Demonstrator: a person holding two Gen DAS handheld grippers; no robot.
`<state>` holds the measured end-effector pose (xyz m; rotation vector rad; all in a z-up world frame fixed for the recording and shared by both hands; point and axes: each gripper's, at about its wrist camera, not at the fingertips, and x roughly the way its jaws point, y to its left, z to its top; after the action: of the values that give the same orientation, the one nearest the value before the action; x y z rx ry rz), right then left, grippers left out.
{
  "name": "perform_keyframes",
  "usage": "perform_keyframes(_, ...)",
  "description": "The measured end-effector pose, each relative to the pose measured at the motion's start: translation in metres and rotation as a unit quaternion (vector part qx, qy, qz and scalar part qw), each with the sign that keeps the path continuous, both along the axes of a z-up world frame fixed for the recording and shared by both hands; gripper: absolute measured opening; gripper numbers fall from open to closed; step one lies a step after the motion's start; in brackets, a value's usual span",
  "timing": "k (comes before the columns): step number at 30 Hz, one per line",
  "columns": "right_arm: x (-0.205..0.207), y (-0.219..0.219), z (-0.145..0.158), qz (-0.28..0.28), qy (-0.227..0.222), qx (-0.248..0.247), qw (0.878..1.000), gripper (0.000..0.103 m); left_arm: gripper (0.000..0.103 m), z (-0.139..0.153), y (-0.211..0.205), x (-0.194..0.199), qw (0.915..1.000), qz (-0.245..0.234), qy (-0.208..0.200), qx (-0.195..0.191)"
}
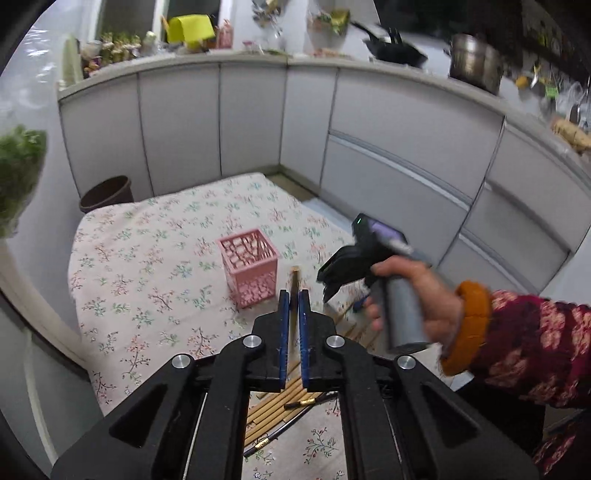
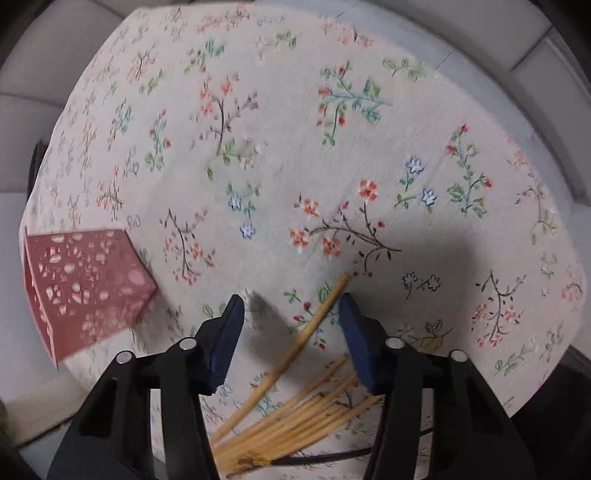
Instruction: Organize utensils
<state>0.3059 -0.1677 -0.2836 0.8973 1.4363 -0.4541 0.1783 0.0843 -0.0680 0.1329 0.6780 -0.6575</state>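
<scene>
One pink basket (image 1: 248, 266) (many chopsticks (image 2: 295, 413)).

No text, label, brand, number or sign can be read in either view. In the left wrist view, the yellow box (image 1: 190, 28) on the counter in the upper left of the frame shows no letters that one can make out, and the packets beside it are too blurred. The small green light (image 1: 357, 220) on the device at the right of the frame is only a light, not a sign. The right wrist view shows only flower prints on the cloth (image 2: 280, 155).
</scene>
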Motion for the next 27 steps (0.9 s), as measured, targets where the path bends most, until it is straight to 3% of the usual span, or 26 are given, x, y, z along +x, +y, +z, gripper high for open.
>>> perform_keyframes(1,0.002,0.004,0.001,-0.003,0.005,-0.010,1.000,0.048,0.004,0.002,0.004,-0.002,1.0000,0.002,-0.005,-0.005)
perform_keyframes(2,0.003,0.008,0.002,-0.006,0.006,-0.013,1.000,0.039,0.004,0.009,0.009,-0.005,0.9998,0.009,-0.018,-0.008)
perform_keyframes(4,0.005,0.013,0.002,-0.001,0.003,-0.026,1.000,0.011,0.004,0.018,0.014,-0.009,0.9993,0.016,-0.031,-0.015)
perform_keyframes(10,-0.011,0.006,0.003,-0.015,-0.075,0.031,0.997,0.009,0.004,0.032,0.022,-0.014,0.9971,0.039,-0.049,-0.044)
perform_keyframes(16,-0.049,0.006,0.046,0.036,-0.192,0.009,0.981,0.009,0.004,0.038,0.022,-0.014,0.9940,0.070,-0.053,-0.064)
perform_keyframes(20,-0.076,0.014,0.101,0.083,-0.283,-0.048,0.954,0.008,0.004,0.042,0.017,-0.019,0.9926,0.079,-0.057,-0.073)
perform_keyframes(27,-0.122,0.020,0.175,0.140,-0.372,-0.119,0.910,0.006,0.004,0.057,0.004,-0.018,0.9910,0.085,-0.057,-0.086)
